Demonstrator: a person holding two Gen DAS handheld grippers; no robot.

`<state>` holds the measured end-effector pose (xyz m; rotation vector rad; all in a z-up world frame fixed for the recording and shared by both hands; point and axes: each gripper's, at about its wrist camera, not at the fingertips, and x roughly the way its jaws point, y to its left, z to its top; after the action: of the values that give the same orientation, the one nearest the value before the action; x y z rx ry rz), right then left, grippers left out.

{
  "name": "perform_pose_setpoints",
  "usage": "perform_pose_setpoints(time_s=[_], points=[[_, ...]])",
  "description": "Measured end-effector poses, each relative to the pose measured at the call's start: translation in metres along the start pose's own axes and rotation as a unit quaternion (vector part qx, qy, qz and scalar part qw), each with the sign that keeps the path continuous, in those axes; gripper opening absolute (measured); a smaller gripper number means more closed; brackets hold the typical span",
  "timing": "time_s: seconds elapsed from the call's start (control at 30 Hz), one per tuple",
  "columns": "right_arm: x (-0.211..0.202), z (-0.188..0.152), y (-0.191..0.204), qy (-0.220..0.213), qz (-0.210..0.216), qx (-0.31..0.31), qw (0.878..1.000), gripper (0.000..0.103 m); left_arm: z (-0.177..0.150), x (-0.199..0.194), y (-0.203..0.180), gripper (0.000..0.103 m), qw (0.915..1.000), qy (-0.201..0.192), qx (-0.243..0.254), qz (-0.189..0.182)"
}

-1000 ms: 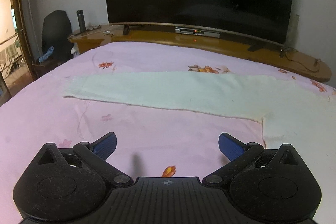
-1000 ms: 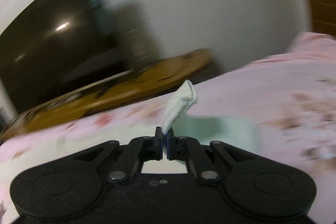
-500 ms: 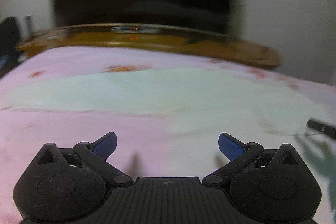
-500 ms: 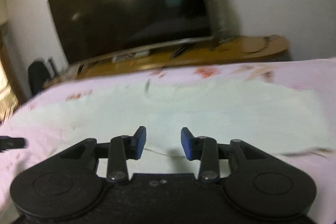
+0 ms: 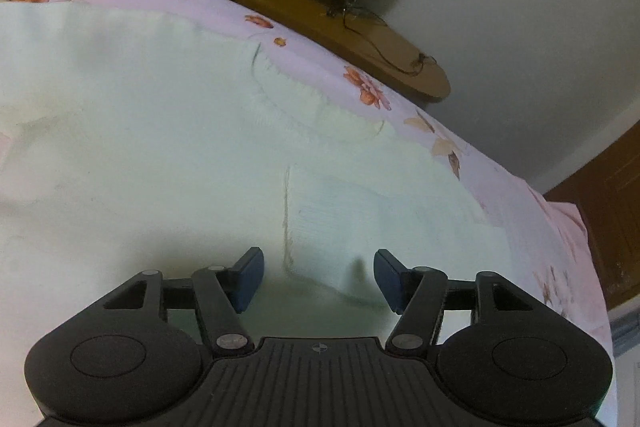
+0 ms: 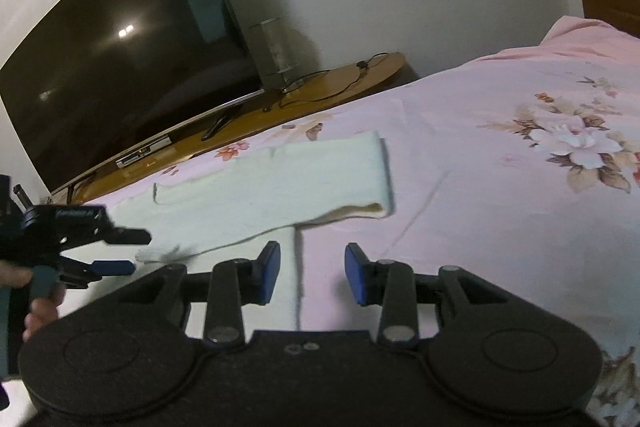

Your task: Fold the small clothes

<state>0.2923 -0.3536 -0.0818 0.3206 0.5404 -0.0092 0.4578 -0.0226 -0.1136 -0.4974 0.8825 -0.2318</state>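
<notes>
A pale cream sweater lies flat on the pink floral bedsheet. Its right sleeve is folded in across the body, and the folded edge shows in the left wrist view. My left gripper is open and empty, low over that sleeve end. It also shows from the side in the right wrist view. My right gripper is open and empty, over the sweater's right side edge.
A large dark TV stands on a curved wooden stand beyond the bed's far edge, with cables on it. A wooden door is at the right. Bare sheet lies right of the sweater.
The right gripper has let go of the sleeve cuff, laid it folded over the body, and opened. The left gripper has swung right and come down over the sweater, jaws narrower.
</notes>
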Motion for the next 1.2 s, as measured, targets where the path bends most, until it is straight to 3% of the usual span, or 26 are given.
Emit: perform_pose_setpoints(time_s=[0.03,0.07,0.1,0.2,0.37,0.43,0.6,0.93,1.0,1.07,1.2], points=[[-0.002,0.000,-0.002,0.001,-0.002,0.000,1.000,0.036,0.001,0.004,-0.004,0.058,1.0000,-0.003,0.006,0.006],[-0.004,-0.003,-0.003,0.001,-0.002,0.002,1.000,0.036,0.002,0.005,-0.006,0.048,0.9998,-0.004,0.015,0.009],[-0.005,-0.003,-0.005,0.001,-0.003,0.004,1.000,0.036,0.005,0.009,-0.007,0.005,0.9995,0.001,0.028,0.016],[0.002,0.000,-0.007,0.000,-0.005,0.015,1.000,0.036,0.013,0.015,-0.002,0.005,0.9996,0.005,0.025,0.009],[0.007,0.002,-0.013,0.004,0.000,0.016,1.000,0.036,0.045,-0.034,0.018,0.004,0.9969,-0.064,0.046,0.003],[0.011,0.004,-0.013,0.004,0.004,0.015,1.000,0.036,0.056,-0.052,0.037,0.004,0.9952,-0.077,0.056,0.022],[0.028,0.008,-0.007,0.006,0.022,0.027,0.999,0.036,0.059,-0.066,0.085,0.005,0.9938,-0.072,0.051,0.067],[0.060,0.013,0.006,0.021,0.034,0.032,0.999,0.036,0.066,-0.059,0.115,0.005,0.9944,-0.075,0.034,0.066],[0.066,0.018,0.005,0.022,0.039,0.034,0.998,0.030,0.064,-0.053,0.117,0.005,0.9944,-0.067,0.040,0.071],[0.076,0.025,0.007,0.019,0.052,0.031,0.998,0.010,0.062,-0.048,0.120,0.005,0.9945,-0.063,0.039,0.074],[0.106,0.032,0.012,0.040,0.041,0.013,0.998,0.009,0.058,-0.044,0.123,0.005,0.9941,-0.063,0.046,0.076]])
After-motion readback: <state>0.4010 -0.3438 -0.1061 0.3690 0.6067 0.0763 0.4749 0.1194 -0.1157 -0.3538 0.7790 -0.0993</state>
